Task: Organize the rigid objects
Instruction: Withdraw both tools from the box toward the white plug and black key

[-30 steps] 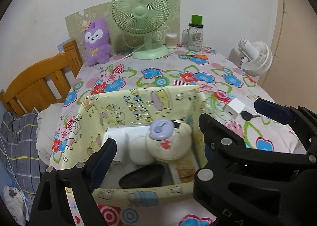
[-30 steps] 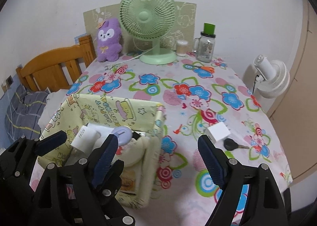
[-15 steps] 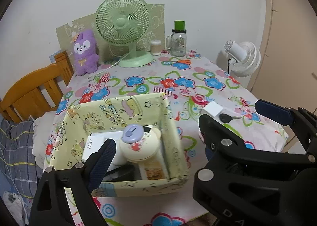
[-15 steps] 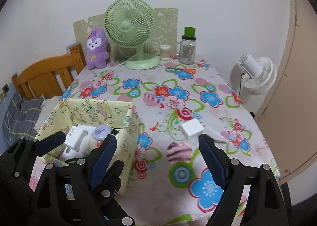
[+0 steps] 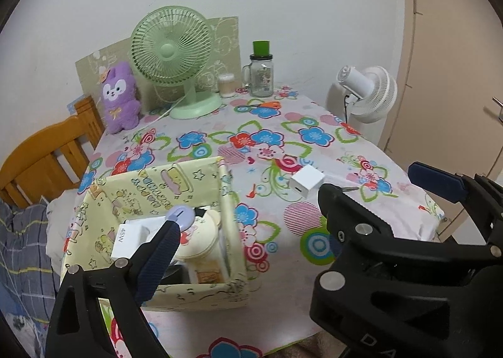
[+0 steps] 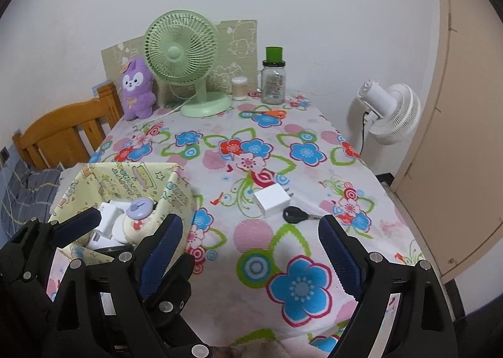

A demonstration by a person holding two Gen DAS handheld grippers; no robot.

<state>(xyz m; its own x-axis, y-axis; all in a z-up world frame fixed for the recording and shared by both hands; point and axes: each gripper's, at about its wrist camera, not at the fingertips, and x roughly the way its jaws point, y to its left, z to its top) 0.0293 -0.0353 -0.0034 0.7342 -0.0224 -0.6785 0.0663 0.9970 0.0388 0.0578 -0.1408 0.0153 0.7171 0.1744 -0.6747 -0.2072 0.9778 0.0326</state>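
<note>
Our right gripper (image 6: 248, 248) hangs wide open and empty at the bottom of its frame, above the flowered bench (image 6: 301, 292). Our left gripper (image 5: 242, 226) is also spread wide, holding nothing, low in its own view over the yellow fabric box (image 5: 234, 293). Just beyond the right gripper, at frame centre, lie the white charger cube (image 6: 272, 200) and, touching or nearly touching it, the black key (image 6: 295, 215). We judge these the last pieces to box. We should take the cube first, squarely across its flat sides, keeping clear of the key. The box at lower left already holds a cream bear-shaped case (image 5: 196, 240) and a white adapter (image 5: 132, 237), so we should drop into a free corner.
</note>
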